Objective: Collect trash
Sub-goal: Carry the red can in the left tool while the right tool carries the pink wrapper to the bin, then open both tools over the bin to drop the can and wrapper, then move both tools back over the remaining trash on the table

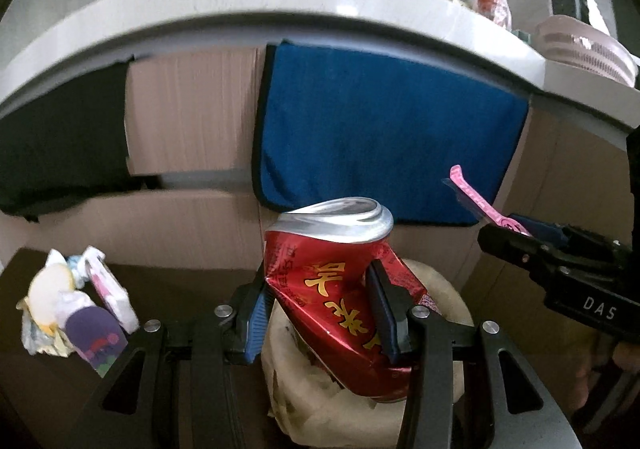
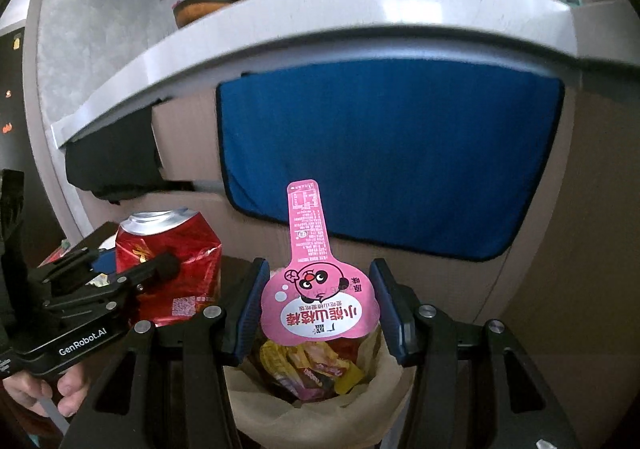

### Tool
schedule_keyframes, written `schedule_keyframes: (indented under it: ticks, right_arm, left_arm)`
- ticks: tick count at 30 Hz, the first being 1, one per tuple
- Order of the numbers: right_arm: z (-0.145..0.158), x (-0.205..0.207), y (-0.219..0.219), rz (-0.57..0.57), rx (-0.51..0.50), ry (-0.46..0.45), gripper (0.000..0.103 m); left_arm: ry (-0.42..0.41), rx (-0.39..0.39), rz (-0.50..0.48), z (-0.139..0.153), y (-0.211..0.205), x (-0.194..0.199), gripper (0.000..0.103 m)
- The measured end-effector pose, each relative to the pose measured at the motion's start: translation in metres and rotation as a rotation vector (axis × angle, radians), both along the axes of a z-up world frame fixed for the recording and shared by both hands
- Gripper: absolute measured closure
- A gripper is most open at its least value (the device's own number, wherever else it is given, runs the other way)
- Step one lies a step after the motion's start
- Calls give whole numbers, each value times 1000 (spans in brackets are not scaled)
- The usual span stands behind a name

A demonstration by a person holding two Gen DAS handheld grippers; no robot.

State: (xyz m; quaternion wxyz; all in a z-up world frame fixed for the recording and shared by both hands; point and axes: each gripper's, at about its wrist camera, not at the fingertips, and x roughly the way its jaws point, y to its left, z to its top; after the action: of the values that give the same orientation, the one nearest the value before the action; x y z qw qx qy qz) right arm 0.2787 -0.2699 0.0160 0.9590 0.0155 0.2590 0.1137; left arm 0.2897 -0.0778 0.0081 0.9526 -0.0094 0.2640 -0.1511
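The crushed red aluminium drink can (image 1: pixel 340 297) sits clamped between the left gripper (image 1: pixel 320 313) pads, above the paper-lined bin (image 2: pixel 320 405) of wrappers. Just right, the right gripper (image 2: pixel 318 309) pinches a pink paddle-shaped snack wrapper (image 2: pixel 316 289) over the same opening. Released too far left, the can could likely clip the rim and fall outside; the light wrapper may flutter clear.
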Motion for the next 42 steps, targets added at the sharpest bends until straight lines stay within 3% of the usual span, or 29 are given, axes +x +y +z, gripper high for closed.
schedule_keyframes:
  ticks: [5,7,9,15,19,22,25,28,32,37,42]
  right_arm:
    - [-18,16,0,4,14,39,52]
    - [-26,23,-1,5,27,57,37]
    - [-32,28,-1,7,47,73,29]
    - [-46,40,4,-25,60,125,29]
    - [-40,31,8,-96,-3,70,29]
    - [-31,28,6,-128,4,41,29]
    - [-18,23,0,-162,21,10,29]
    - [-6,15,-5,-193,13,-18,27]
    - [3,8,-7,-162,54,-25,25]
    - [8,0,2,-154,44,-54,25]
    - [11,-2,36,-105,11,-97,25]
  left_arm:
    - [101,-47,-84,-22,1,21,56]
    - [146,-68,-134,-31,2,30,51]
    - [164,-62,-125,-37,6,36,47]
    - [195,-94,-110,-41,27,43,44]
    - [274,-169,-187,-48,30,49,43]
    - [288,-147,-217,-54,19,53,43]
    - [317,-204,-236,-56,12,60,43]
    - [278,-275,-199,-42,11,65,43]
    - [227,-242,-153,-24,21,65,43]
    - [109,-106,53,-10,68,40,43]
    - [125,-69,279,-22,133,24,43]
